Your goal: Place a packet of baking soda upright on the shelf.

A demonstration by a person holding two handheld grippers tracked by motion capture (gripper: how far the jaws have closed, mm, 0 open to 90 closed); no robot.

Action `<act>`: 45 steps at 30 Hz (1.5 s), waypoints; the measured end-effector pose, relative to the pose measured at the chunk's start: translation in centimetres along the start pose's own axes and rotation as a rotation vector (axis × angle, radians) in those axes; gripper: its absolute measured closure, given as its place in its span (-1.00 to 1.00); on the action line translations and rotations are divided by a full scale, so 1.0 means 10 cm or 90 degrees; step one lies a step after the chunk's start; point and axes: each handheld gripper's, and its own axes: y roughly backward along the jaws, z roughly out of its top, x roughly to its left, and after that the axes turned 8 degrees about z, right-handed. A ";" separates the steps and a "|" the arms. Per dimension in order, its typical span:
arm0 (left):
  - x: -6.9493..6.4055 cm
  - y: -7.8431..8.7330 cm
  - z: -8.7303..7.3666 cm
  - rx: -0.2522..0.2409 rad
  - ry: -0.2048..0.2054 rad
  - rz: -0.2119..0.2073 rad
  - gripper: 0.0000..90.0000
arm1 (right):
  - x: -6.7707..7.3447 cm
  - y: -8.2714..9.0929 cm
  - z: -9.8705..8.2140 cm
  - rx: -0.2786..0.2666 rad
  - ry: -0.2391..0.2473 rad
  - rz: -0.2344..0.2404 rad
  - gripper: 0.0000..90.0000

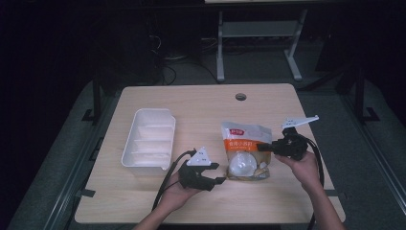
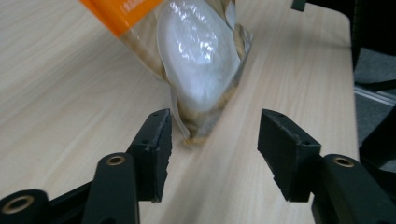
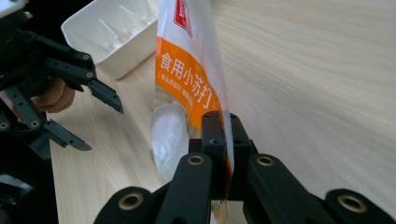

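An orange and clear pouch [image 1: 245, 149] with white powder in it lies in the middle of the wooden table [image 1: 206, 103]. My right gripper [image 1: 262, 147] is shut on the pouch's right edge; in the right gripper view the jaws pinch the pouch [image 3: 191, 79] at its side, gripper [image 3: 223, 122]. My left gripper [image 1: 219, 172] is open, just left of the pouch's lower corner. In the left gripper view the pouch [image 2: 198, 60] has its bottom corner just ahead of the gap between the jaws, gripper [image 2: 215, 140].
A white divided plastic bin [image 1: 149, 139] stands on the left part of the table, also seen as the bin [image 3: 109, 32] behind my left gripper [image 3: 100, 119] in the right gripper view. A cable hole [image 1: 241, 97] sits near the far edge. Beyond the table stands a white frame [image 1: 258, 33].
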 end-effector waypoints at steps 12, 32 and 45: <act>-0.07 0.13 -0.19 -0.009 0.001 -0.009 -0.26 | 0.41 0.08 0.25 0.033 0.090 -0.045 0.99; -0.08 0.18 -0.34 -0.003 -0.002 -0.017 -0.34 | 0.47 0.12 0.60 0.027 0.112 -0.069 0.99; -0.09 0.22 -0.36 -0.008 -0.012 -0.020 -0.35 | 0.52 -0.03 0.89 0.016 0.129 -0.056 0.99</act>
